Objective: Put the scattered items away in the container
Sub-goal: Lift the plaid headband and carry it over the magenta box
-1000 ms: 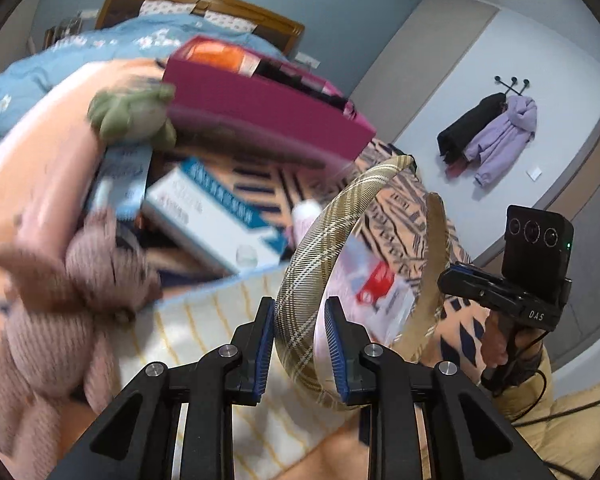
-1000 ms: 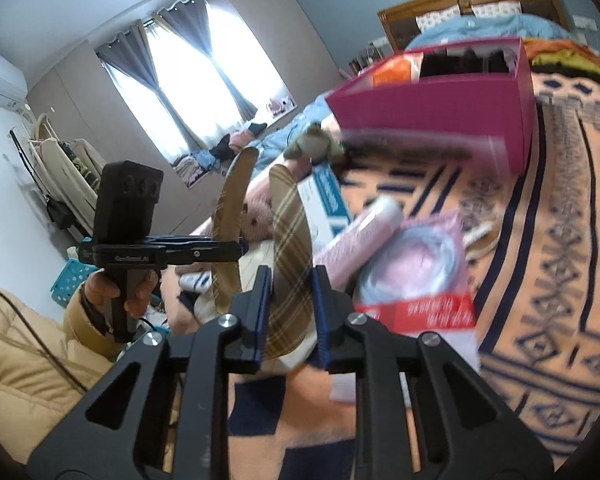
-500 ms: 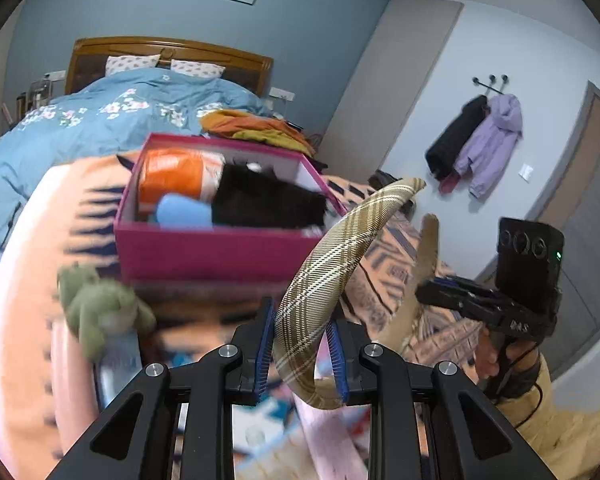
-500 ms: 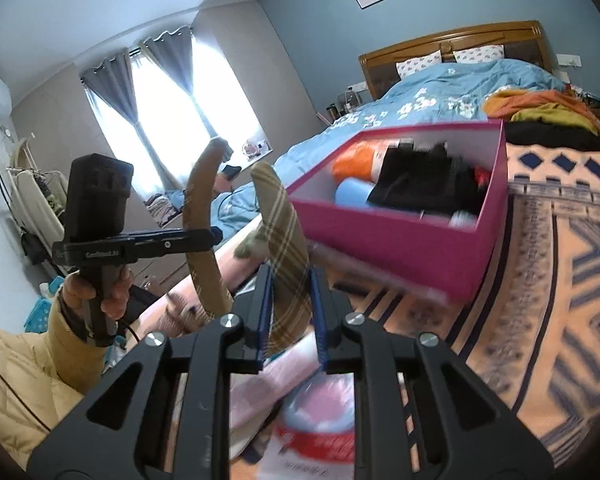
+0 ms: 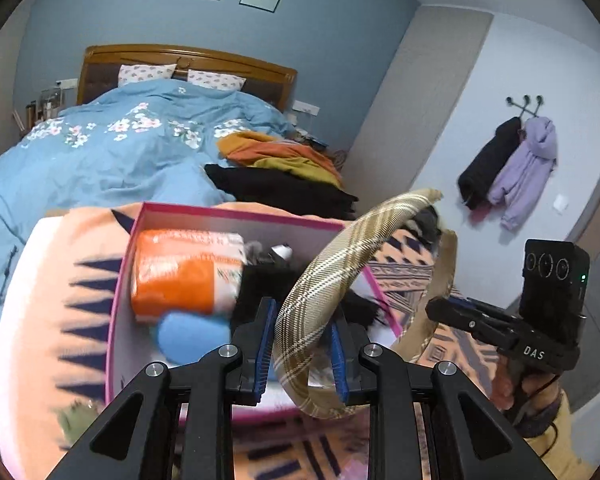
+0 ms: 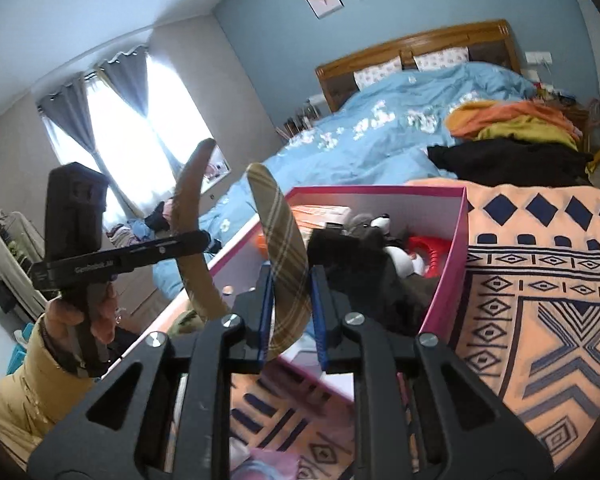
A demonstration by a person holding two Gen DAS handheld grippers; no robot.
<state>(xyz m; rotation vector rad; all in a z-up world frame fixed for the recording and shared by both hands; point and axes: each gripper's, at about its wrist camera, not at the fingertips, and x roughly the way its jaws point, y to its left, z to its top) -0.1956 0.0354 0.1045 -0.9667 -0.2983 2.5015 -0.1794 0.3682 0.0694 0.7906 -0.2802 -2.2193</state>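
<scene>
A beige plaid headband [image 5: 320, 292] is held by both grippers, one on each arm of it. My left gripper [image 5: 300, 354] is shut on the near arm. My right gripper [image 6: 290, 312] is shut on the other arm of the headband [image 6: 284, 240]. In the left wrist view the right gripper [image 5: 440, 310] shows to the right, a hand beneath it. The left gripper [image 6: 202, 242] appears at left in the right wrist view. The headband hangs over the near edge of the pink box [image 5: 118, 300], which holds an orange pack [image 5: 184, 272], a blue item [image 5: 188, 336], black cloth and a grey plush [image 6: 370, 228].
The pink box [image 6: 462, 240] sits on an orange patterned blanket [image 6: 540, 280]. Behind it lie a blue floral duvet [image 5: 100, 152] and a pile of orange, yellow and black clothes [image 5: 280, 168]. A green plush [image 5: 76, 420] lies near the box's front left corner. Coats [image 5: 516, 172] hang on the right wall.
Both grippers rose and moved forward with the headband, from above the scattered packets and plush toys to the pink box, which now fills the view just under the headband.
</scene>
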